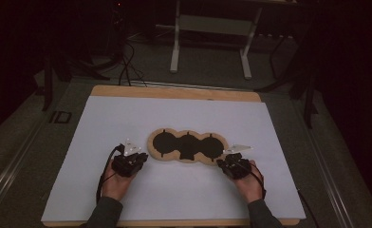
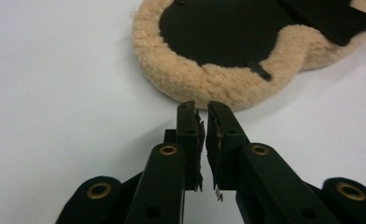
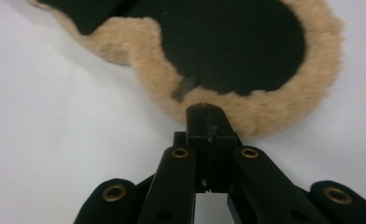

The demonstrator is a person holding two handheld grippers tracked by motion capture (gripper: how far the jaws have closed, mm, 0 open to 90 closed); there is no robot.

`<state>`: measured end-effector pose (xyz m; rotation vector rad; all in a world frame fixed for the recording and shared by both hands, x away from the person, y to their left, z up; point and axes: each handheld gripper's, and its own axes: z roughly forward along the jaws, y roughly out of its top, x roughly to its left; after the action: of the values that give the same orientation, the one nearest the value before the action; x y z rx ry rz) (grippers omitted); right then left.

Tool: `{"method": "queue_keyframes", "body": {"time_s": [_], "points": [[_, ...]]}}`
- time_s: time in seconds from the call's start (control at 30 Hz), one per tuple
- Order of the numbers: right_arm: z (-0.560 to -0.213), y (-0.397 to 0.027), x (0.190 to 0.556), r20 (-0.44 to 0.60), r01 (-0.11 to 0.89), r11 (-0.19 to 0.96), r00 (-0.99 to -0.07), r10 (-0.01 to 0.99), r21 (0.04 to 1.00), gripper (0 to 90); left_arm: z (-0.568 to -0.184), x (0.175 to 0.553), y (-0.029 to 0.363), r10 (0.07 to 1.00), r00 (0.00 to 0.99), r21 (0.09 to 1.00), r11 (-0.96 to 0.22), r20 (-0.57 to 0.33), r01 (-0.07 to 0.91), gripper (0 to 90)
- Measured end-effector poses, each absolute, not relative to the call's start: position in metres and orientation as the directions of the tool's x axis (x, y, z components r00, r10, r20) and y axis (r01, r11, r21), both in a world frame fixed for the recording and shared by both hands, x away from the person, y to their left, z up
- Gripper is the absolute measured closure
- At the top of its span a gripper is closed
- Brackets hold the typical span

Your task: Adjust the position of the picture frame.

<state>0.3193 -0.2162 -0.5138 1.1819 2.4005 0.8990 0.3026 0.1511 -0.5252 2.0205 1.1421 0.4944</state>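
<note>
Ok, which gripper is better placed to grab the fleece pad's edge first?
Left, probably. The left gripper has a slight gap between its jaws at the fleece pad rim; the right gripper is shut.

Tan fleece pad [image 1: 188, 146] with black centre on white table [image 1: 127, 118].

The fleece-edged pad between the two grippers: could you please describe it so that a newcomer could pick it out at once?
Start at the white sheet that covers the wooden table. Near its middle, between the left gripper and the right gripper, lies the pad. It is three joined round lobes in a row, each black in the centre, all ringed by tan fleece.
</note>
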Motion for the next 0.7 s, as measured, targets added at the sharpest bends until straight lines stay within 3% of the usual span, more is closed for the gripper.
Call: {"method": "queue_keyframes", "body": {"time_s": [0.07,0.4,0.57,0.7], "points": [[-0.511,-0.219,0.321,-0.013,0.583,0.450,-0.602,0.799,0.676,90.0,-0.526,0.307,0.153,0.852,0.521,0.767,-0.309,-0.039,0.562,85.9],[-0.514,-0.254,0.353,0.076,0.640,0.213,-0.393,0.916,0.738,89.3,-0.516,0.333,0.156,0.872,0.489,0.787,-0.274,-0.040,0.553,90.0],[-0.517,-0.256,0.360,0.150,0.642,0.145,-0.382,0.912,0.753,83.7,-0.513,0.348,0.153,0.882,0.464,0.798,-0.223,-0.078,0.559,89.9],[-0.516,-0.255,0.360,0.175,0.632,0.131,-0.398,0.901,0.764,74.7,-0.513,0.356,0.148,0.882,0.463,0.803,-0.210,-0.090,0.557,79.7]]}}
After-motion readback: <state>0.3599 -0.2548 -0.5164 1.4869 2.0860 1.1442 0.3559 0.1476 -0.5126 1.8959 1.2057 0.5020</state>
